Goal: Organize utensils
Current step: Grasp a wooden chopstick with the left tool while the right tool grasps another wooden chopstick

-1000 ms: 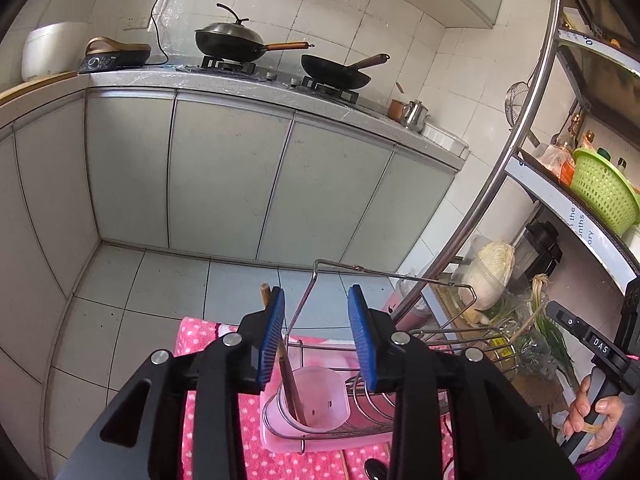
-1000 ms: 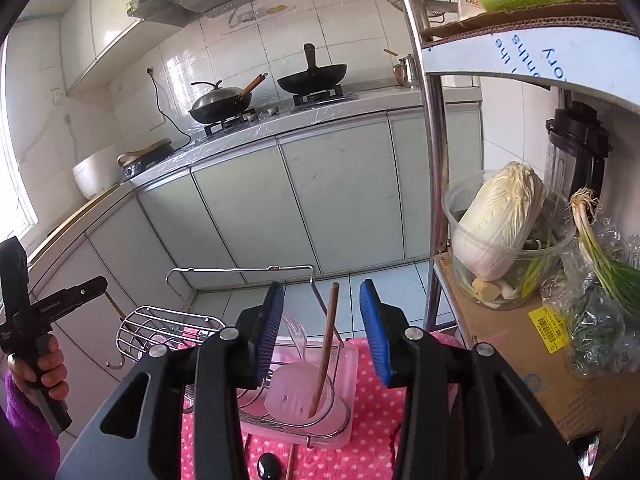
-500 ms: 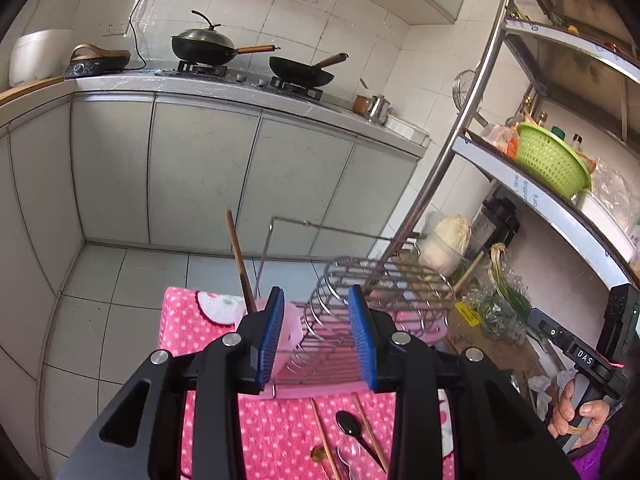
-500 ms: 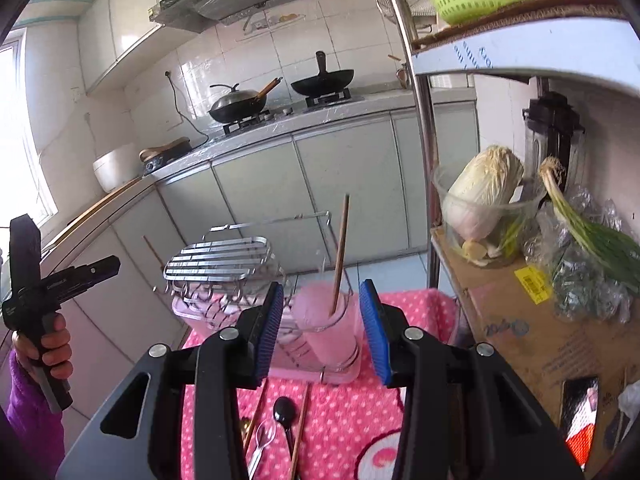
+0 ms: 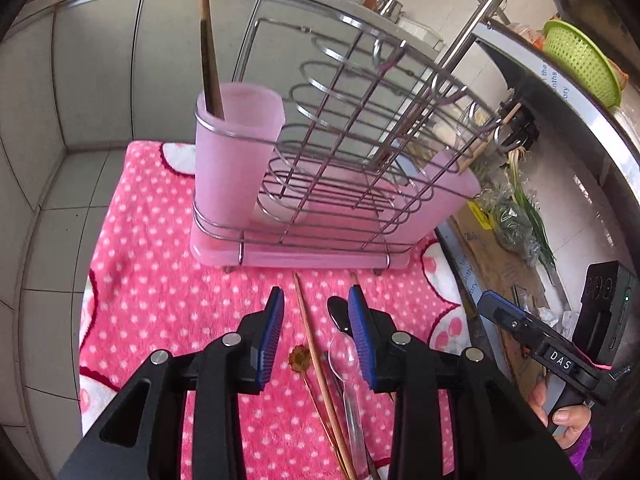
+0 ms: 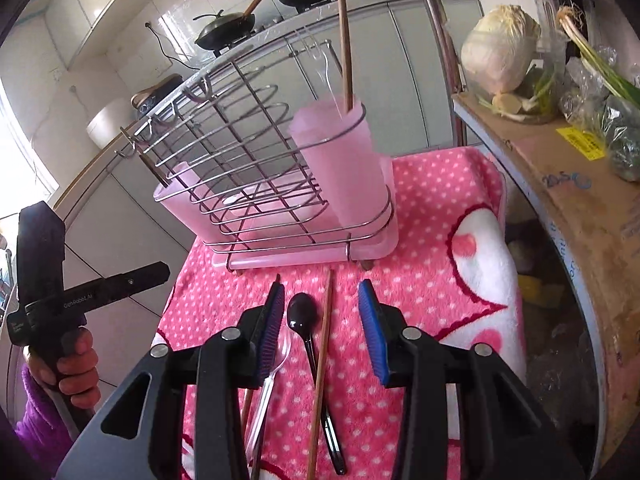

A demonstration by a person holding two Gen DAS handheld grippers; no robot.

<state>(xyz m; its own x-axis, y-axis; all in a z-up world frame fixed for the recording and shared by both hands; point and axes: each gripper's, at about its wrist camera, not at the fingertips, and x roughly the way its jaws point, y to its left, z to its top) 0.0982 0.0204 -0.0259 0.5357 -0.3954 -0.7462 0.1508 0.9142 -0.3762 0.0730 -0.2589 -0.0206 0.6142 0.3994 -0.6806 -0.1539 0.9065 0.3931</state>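
From your left wrist camera, your left gripper hung over the pink white-dotted fleece cloth with its blue-padded jaws apart and nothing pressed between them. A long brown wooden chopstick lay on the cloth in the gap between the jaws, running away from you toward the chrome wire utensil rack on its pink plastic drip tray, which stood just beyond the fingertips. Beside that chopstick lay a clear plastic spoon, its bowl close against the right-hand pad, and the bowl of a black plastic spoon showed just past it, partly hidden by the same pad. A frosted pink plastic cup sat in the near-left corner of the rack with one brown chopstick standing in it. Your right gripper was at the frame's right edge (its jaws could not be read from here).

From your right wrist camera, your right gripper was over the same cloth, jaws closing but not yet pressing on anything. The black spoon and a brown chopstick lay side by side between the pads, the spoon nearer the left-hand pad. The clear spoon lay mostly under that left-hand pad. The rack stood just ahead, the pink cup holding an upright chopstick. Your left hand, in a purple sleeve, gripped the other tool at the left edge.
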